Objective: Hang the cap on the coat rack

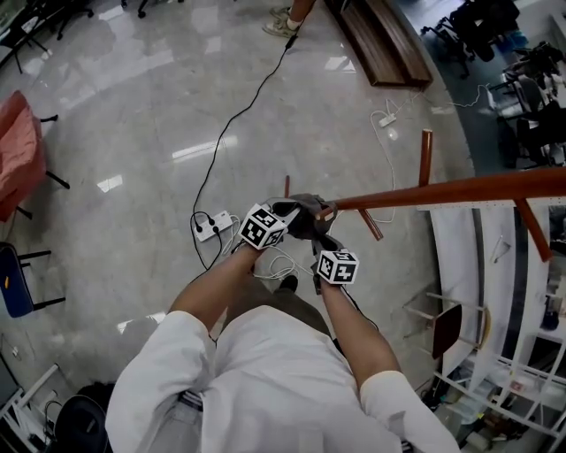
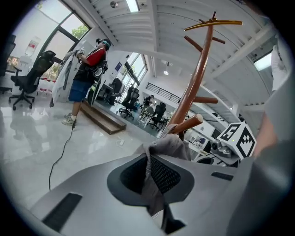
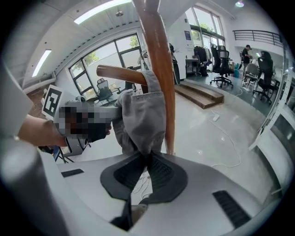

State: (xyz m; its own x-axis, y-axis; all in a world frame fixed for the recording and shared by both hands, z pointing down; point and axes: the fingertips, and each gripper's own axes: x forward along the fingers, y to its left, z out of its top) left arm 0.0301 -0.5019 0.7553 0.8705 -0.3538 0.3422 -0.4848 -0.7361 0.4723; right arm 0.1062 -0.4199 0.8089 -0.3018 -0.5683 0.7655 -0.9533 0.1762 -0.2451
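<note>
On my feed the floor (image 1: 124, 150) was glossy pale grey stone with lots of glare. A white power strip (image 1: 212, 226) lay flat on it, so that's my marker. A black cable (image 1: 232, 124) ran from beside the strip way up-frame to a shoe (image 1: 281, 25) planted there. A long wooden step (image 1: 380, 44) sat well up and right of the strip. A smaller white plug block (image 1: 386, 119) lay between the two. A blue chair (image 1: 16, 283) stood far left of the strip.
</note>
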